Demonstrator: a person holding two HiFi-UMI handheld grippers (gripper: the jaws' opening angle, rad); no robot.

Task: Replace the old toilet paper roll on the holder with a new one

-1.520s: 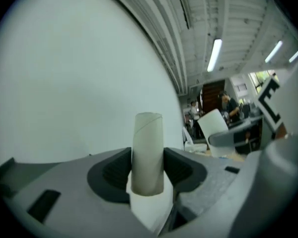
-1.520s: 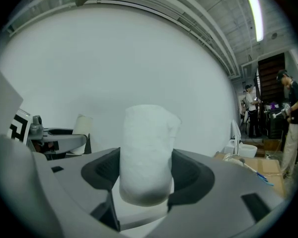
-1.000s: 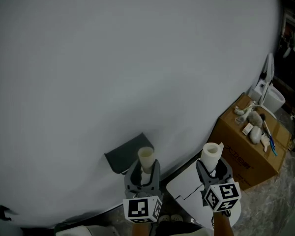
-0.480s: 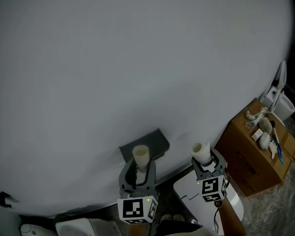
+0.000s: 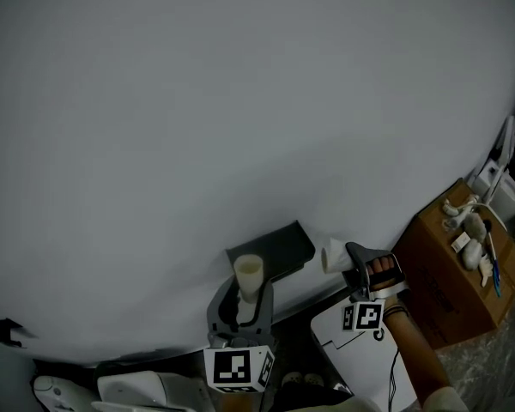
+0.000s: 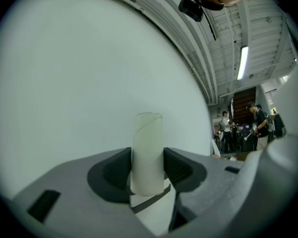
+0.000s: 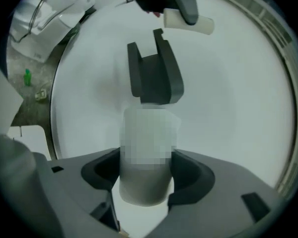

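holder [image 5: 279, 247] ahead (wall-mounted), cardboard box [image 5: 457, 271] rightward

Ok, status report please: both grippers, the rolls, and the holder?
Left gripper shut on pale tube, upright. Right gripper shut on white roll, facing holder. Holder bare; pale tube close by it.

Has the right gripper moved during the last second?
Yes. The right gripper has moved left, closer to the dark holder on the wall, with its white roll.

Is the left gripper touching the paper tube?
Touching. In the left gripper view, the left gripper clamps the paper tube on both sides, no gap.
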